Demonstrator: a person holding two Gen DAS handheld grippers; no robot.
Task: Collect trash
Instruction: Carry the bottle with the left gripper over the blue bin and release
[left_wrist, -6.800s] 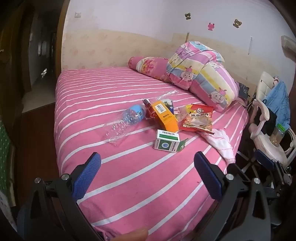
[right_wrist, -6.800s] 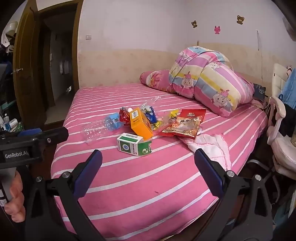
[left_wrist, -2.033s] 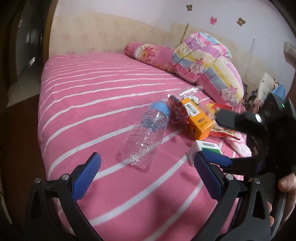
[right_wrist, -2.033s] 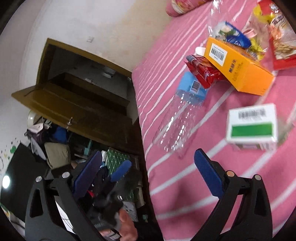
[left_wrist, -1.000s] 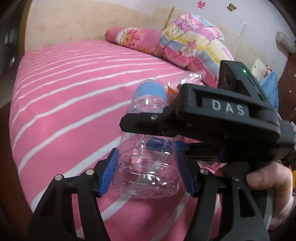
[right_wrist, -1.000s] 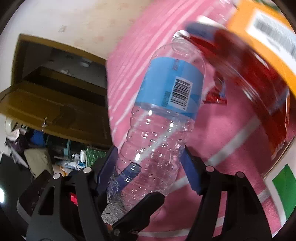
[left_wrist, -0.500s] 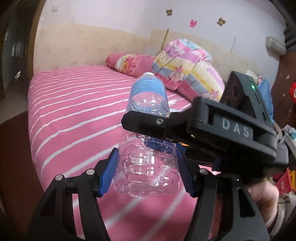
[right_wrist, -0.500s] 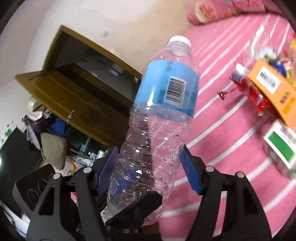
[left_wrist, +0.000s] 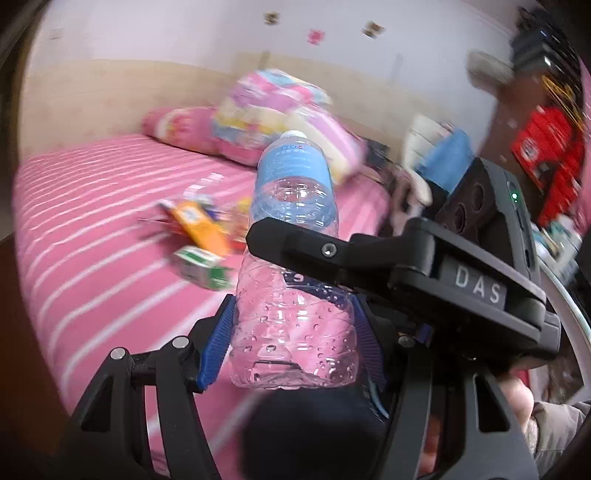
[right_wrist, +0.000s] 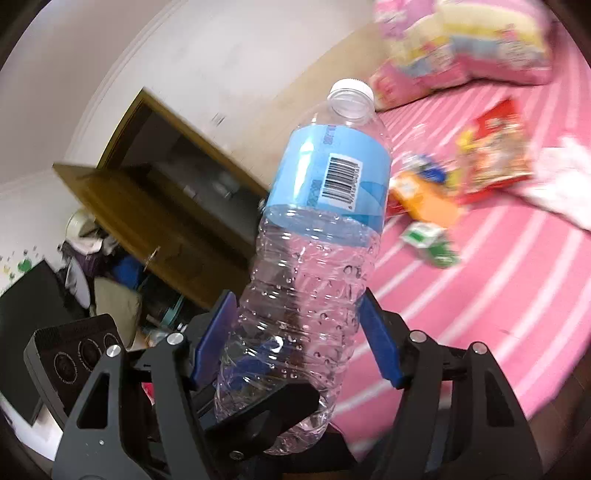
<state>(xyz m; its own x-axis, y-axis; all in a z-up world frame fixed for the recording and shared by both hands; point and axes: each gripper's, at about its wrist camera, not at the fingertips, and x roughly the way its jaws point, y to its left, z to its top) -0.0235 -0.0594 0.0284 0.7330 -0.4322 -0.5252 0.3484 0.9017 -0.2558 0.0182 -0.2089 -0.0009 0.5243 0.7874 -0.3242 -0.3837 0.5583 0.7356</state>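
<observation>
An empty clear plastic bottle (left_wrist: 293, 295) with a light blue label and white cap is held upright above the pink striped bed (left_wrist: 92, 229). My left gripper (left_wrist: 291, 336) is shut on its lower body. My right gripper (right_wrist: 295, 332) is shut on the same bottle (right_wrist: 314, 236), crossing the left one. On the bed lie an orange box (left_wrist: 201, 225), a green and white box (left_wrist: 201, 266) and a red snack bag (right_wrist: 491, 155).
Folded patterned quilt and pillow (left_wrist: 280, 110) lie at the head of the bed. A chair with blue clothing (left_wrist: 443, 158) stands beside the bed. A wooden door and cluttered corner (right_wrist: 147, 221) lie to the left. A white cloth (right_wrist: 561, 184) lies on the bed.
Both grippers closed on the bottle and lifted it off the bed. In the last half second they have swung with it, so the view has shifted and blurred.
</observation>
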